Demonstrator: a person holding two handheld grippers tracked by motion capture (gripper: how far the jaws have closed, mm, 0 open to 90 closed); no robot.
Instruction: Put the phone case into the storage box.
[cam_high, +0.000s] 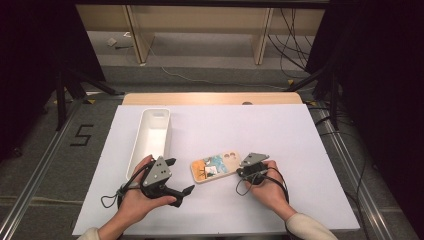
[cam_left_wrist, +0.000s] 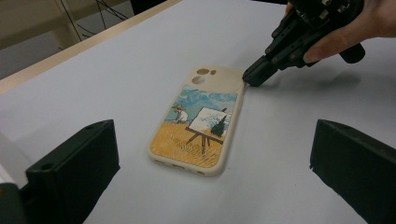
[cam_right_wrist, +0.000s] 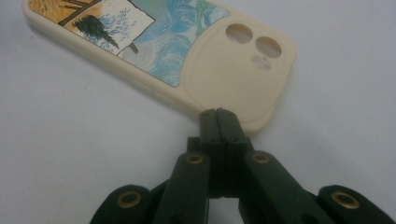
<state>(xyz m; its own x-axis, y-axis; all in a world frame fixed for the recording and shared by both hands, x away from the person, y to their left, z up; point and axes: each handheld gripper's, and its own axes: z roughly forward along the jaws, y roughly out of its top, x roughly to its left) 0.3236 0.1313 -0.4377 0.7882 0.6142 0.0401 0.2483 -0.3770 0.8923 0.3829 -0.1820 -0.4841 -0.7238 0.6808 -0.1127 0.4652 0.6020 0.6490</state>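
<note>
A beige phone case (cam_high: 215, 167) printed with a painter, an easel and a wheat field lies flat, back up, on the white table cover (cam_high: 235, 125). My right gripper (cam_high: 240, 172) is shut, and its joined tips touch the case's corner by the camera holes. In the right gripper view the jaws (cam_right_wrist: 218, 116) press together against that rim of the case (cam_right_wrist: 187, 46), with nothing between them. My left gripper (cam_high: 179, 176) stands wide open just left of the case. Seen from the left gripper (cam_left_wrist: 214, 135), the case (cam_left_wrist: 201, 121) lies ahead between the jaws, the right gripper (cam_left_wrist: 250, 78) at its far corner.
A long white tray (cam_high: 136, 140) stands lengthwise to the left of the left hand. The table's wooden far edge (cam_high: 210, 98) lies beyond the cover. Past the table are shelf legs and loose cables (cam_high: 290, 35) on the floor.
</note>
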